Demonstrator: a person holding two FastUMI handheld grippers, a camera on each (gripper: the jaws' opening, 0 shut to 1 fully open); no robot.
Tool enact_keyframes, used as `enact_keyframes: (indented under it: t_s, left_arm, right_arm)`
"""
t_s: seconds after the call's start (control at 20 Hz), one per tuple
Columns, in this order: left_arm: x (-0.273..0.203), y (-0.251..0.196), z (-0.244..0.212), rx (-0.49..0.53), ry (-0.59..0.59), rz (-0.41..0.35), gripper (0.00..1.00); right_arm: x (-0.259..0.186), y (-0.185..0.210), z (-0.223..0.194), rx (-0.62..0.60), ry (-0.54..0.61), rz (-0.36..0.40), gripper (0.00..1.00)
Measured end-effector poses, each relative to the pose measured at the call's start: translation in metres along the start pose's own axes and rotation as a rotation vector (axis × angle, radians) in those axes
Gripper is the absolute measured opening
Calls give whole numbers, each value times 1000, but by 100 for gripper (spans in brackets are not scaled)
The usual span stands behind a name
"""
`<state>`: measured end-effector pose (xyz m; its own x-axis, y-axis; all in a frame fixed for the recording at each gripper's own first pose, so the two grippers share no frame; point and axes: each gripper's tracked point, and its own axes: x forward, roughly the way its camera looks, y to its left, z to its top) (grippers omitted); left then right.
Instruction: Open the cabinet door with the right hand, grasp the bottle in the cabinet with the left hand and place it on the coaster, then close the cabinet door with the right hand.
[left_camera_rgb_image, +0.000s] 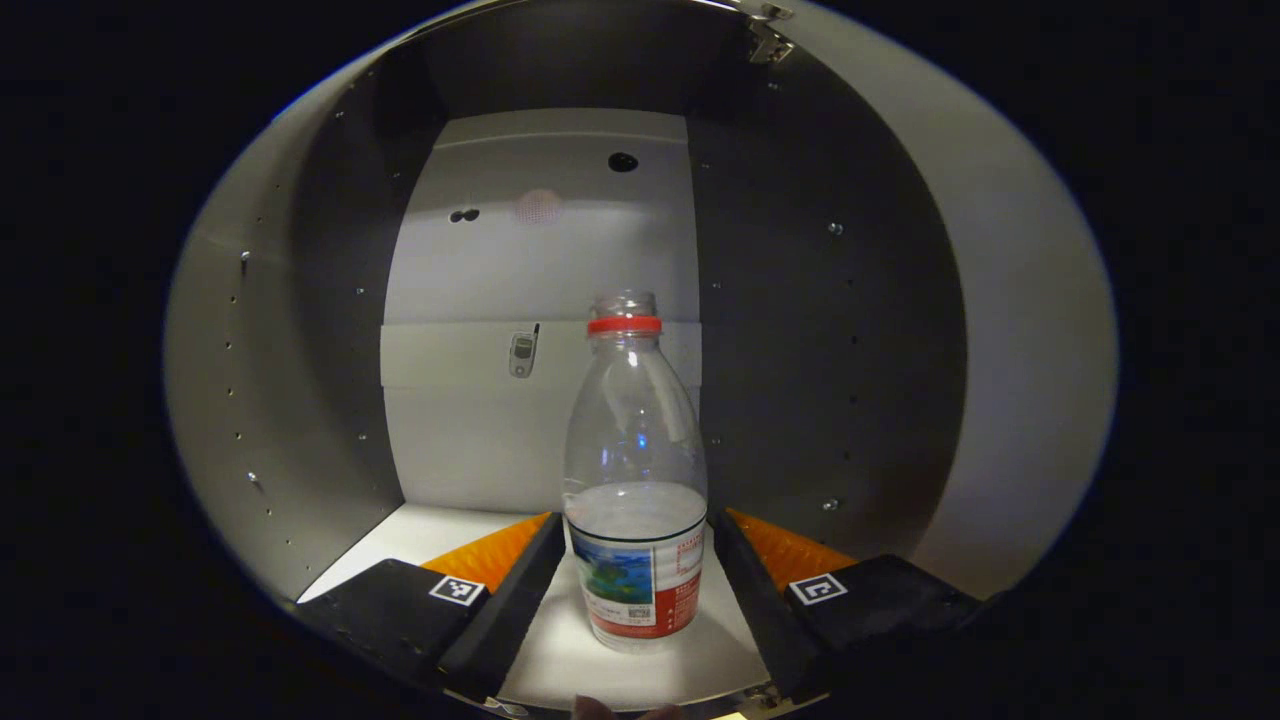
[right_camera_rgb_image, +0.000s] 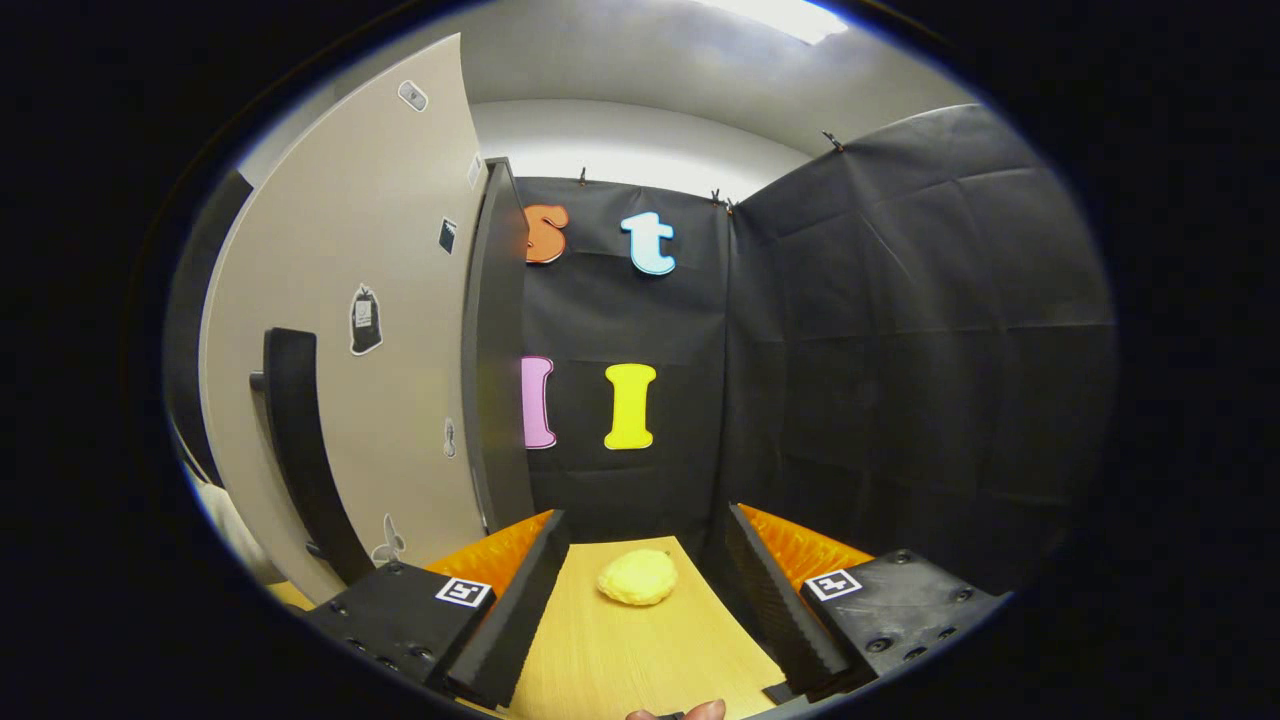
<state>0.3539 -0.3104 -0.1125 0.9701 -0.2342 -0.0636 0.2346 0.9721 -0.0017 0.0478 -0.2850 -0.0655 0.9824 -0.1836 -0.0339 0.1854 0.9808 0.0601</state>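
Note:
A clear plastic bottle (left_camera_rgb_image: 635, 450) with a red neck ring and a printed label stands upright on the white floor of the cabinet (left_camera_rgb_image: 420, 535). My left gripper (left_camera_rgb_image: 635, 515) is inside the cabinet, open, with one finger on each side of the bottle's lower half; I see no firm squeeze. In the right gripper view the beige cabinet door (right_camera_rgb_image: 400, 300) stands swung open at the left, its black vertical handle (right_camera_rgb_image: 300, 450) apart from my fingers. My right gripper (right_camera_rgb_image: 647, 515) is open and holds nothing, over a wooden table (right_camera_rgb_image: 600, 660). A yellow round pad (right_camera_rgb_image: 638, 577) lies just beyond its fingertips.
The cabinet's dark side walls (left_camera_rgb_image: 820, 350) stand close on both sides of the bottle, and the pale back panel (left_camera_rgb_image: 540, 400) is behind it. A hinge (left_camera_rgb_image: 768, 40) sits at the upper right. Black cloth walls (right_camera_rgb_image: 900, 350) bound the table's far and right sides.

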Motion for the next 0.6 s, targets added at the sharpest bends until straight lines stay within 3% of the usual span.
enact_keyframes:
  t_s: [0.05, 0.15, 0.6]
  left_arm:
    - [4, 1, -3, 9, 2, -2, 94]
    - [-1, -1, -2, 3, 3, -17, 78]
    - [-99, 20, 39, 3, -56, -27, 77]
  right_arm:
    - [0, 0, -2, 5, 5, 1, 98]
    - [0, 1, -2, 11, 7, 10, 98]
    - [-11, 24, 8, -6, -20, 26, 98]
